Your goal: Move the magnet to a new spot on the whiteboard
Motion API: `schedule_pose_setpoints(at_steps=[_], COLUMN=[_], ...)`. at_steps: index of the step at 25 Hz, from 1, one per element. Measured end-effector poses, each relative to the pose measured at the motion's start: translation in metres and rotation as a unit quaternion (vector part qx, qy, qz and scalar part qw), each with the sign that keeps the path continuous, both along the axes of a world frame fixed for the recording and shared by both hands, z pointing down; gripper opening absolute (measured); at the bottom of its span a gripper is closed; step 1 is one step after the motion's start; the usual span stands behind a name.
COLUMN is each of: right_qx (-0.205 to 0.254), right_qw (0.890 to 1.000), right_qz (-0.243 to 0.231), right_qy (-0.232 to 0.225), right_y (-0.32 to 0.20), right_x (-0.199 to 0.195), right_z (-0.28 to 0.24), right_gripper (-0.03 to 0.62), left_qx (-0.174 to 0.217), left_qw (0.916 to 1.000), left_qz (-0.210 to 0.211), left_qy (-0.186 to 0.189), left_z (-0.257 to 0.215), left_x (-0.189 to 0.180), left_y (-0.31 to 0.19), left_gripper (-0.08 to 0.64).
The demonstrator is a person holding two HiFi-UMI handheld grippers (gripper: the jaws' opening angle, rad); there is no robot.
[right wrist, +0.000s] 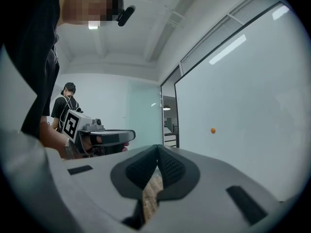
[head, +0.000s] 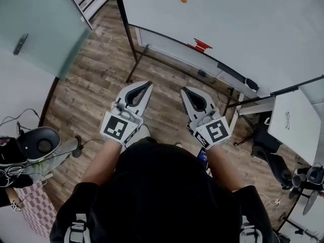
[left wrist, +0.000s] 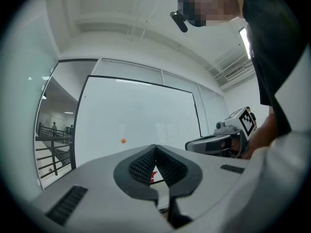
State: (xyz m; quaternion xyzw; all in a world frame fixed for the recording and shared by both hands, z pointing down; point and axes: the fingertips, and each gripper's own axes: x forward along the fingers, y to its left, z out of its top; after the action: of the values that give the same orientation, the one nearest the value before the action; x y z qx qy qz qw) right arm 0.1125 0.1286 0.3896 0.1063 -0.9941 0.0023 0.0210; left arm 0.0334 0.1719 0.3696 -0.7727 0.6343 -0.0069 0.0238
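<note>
- Step in hand: the approach. The magnet [head: 184, 0], a small orange dot, sits on the whiteboard [head: 228, 24] well ahead of both pairs of jaws, and nothing grips it yet.
- The left gripper [head: 144, 87] and the right gripper [head: 190, 94] are held side by side and level. Each has its jaws pressed together at the tips, with nothing between them.
- My reading of the next move: carry one gripper forward to the board, spread its jaws, and set them either side of the magnet before closing. From above, the magnet lies almost straight ahead of the right jaws, so that hand looks the likelier one.
- The left gripper view puts the magnet [left wrist: 123, 141] to the left of the jaw tips [left wrist: 155, 147], at about their height.
- The right gripper view puts the magnet [right wrist: 213, 130] right of the tips [right wrist: 158, 147] and a little above.
- Only the head view shows how much wooden floor [head: 101, 80] separates the jaws from the board's stand. It also shows a red object [head: 201, 45] on the lower rail.
- Only the gripper views show the pads meeting face on.
- The right gripper view alone shows a second person [right wrist: 65, 106] standing beyond the left gripper.
</note>
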Motion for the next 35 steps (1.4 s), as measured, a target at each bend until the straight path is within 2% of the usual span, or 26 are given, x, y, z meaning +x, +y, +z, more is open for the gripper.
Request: schedule_pose_setpoints(at_steps=[8, 15, 26, 35], right_qx=[-0.001, -0.008, -0.016, -0.017], right_qw=[1.000, 0.999, 0.998, 0.999], right_qz=[0.015, 0.035, 0.052, 0.046], right_qy=[0.011, 0.018, 0.023, 0.015], right_y=[-0.002, 0.005, -0.009, -0.042], right_x=[-0.069, -0.112, -0.138, -0.153], right_z=[0.003, 0.010, 0.016, 0.018], right_gripper=[-0.009, -0.009, -0.009, -0.009], left_qx=[-0.005, -0.011, -0.018, -0.019], left_qw=[0.9998, 0.9992, 0.9983, 0.9987], left_qz=[0.016, 0.036, 0.051, 0.045], left_qy=[0.007, 0.013, 0.022, 0.018], left_z=[0.003, 0.012, 0.021, 0.022], left_x=[-0.069, -0.110, -0.138, -0.152], left_y=[-0.008, -0.009, -0.024, -0.053], left_gripper=[0.002, 0.002, 0.002, 0.002])
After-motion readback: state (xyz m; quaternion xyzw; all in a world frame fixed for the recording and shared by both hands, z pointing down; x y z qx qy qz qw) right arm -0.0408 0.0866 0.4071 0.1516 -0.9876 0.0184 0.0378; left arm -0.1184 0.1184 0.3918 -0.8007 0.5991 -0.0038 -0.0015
